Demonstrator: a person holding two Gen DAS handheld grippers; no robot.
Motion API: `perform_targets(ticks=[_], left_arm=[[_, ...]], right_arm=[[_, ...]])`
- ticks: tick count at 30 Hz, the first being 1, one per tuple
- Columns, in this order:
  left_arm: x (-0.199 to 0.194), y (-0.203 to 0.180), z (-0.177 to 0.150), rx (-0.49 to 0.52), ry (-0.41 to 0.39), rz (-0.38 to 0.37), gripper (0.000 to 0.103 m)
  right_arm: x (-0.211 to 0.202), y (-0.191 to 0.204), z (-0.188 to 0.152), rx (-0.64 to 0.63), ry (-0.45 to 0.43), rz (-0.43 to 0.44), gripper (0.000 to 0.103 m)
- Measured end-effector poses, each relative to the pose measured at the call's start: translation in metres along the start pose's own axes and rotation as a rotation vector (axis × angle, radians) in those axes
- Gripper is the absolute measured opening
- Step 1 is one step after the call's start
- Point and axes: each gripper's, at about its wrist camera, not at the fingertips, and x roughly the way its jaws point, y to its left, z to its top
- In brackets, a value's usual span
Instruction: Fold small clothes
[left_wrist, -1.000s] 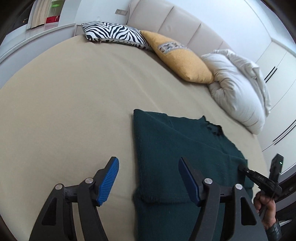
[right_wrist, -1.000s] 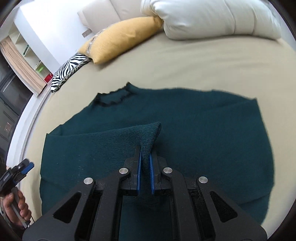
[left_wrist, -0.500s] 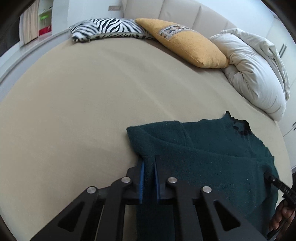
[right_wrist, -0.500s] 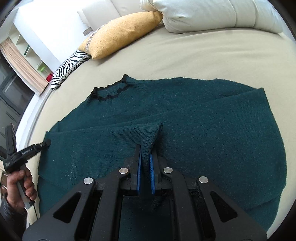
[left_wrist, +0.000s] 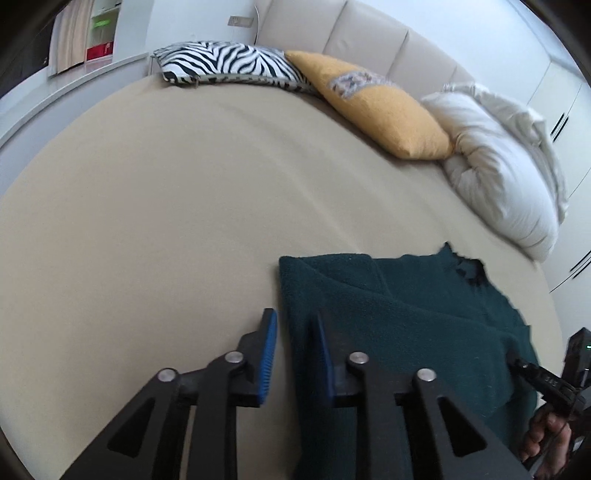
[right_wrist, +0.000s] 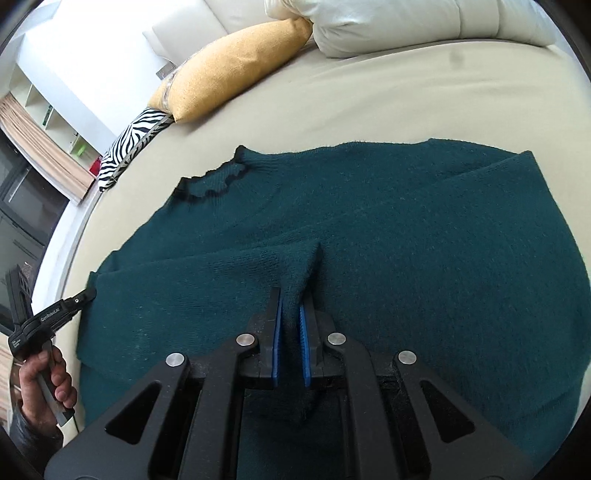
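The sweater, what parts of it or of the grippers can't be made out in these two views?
- Sweater hem, right wrist view: hidden behind the right gripper, whose jaws are opening with a fold of knit between them.
- Sweater's near edge, left wrist view: covered by the left gripper, jaws opening, edge between the pads.
- Sleeves: folded under or out of sight; cannot tell.
- Right gripper, left wrist view: cut off by the right edge.

Each camera sits on its gripper and looks forward and steeply down along the two fingers, close above the beige bed (left_wrist: 147, 229). The left wrist view faces the headboard from the sweater's (left_wrist: 406, 325) left edge. The right wrist view looks from above the sweater's middle. Both share the sweater, zebra cushion (left_wrist: 225, 62), yellow cushion (right_wrist: 229, 81) and white duvet (left_wrist: 506, 177).
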Motion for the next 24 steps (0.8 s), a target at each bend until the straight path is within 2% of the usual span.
perform_targets(ticks=[2,3,5,7,9,11,12,13,14,15,20,23,24], left_arm=[[-0.016,0.002,-0.011,0.004,-0.001,-0.004,0.047],[-0.020,0.003,-0.017,0.002,0.007,-0.011,0.048],[-0.023,0.001,-0.030,0.007,0.048,-0.033,0.049],[-0.017,-0.005,-0.043,0.042,0.090,-0.012,0.049],[-0.012,-0.011,-0.050,0.080,0.091,0.027,0.045],[-0.007,-0.016,-0.053,0.104,0.101,0.020,0.016],[-0.005,-0.017,-0.053,0.106,0.112,0.008,0.014],[-0.006,-0.020,-0.054,0.125,0.107,0.019,0.010],[-0.007,-0.023,-0.055,0.145,0.102,0.030,0.008],[-0.009,-0.025,-0.057,0.168,0.097,0.039,0.008],[-0.013,-0.020,-0.056,0.174,0.096,0.039,0.007],[-0.009,-0.019,-0.058,0.167,0.093,0.047,0.007],[-0.008,-0.017,-0.058,0.160,0.092,0.044,0.007]], right_arm=[[-0.008,0.000,-0.002,0.025,-0.003,0.022,0.015],[-0.012,-0.001,-0.003,0.040,-0.008,0.042,0.017],[-0.016,0.002,-0.008,0.049,-0.008,0.068,0.029],[-0.014,0.003,-0.011,0.016,0.005,0.042,0.030],[-0.009,0.008,-0.014,-0.016,0.017,-0.004,0.031],[-0.008,0.009,-0.014,-0.019,0.019,-0.015,0.028],[-0.008,0.008,-0.014,-0.023,0.020,-0.026,0.025],[-0.008,0.008,-0.014,-0.025,0.023,-0.047,0.016],[-0.010,0.008,-0.014,-0.026,0.023,-0.059,0.008],[-0.012,0.007,-0.013,-0.022,0.021,-0.055,0.007],[-0.025,0.015,-0.017,-0.057,-0.002,-0.068,0.006],[-0.009,0.006,-0.017,-0.047,0.022,-0.073,0.006],[-0.005,-0.002,-0.018,-0.023,0.029,-0.046,0.006]])
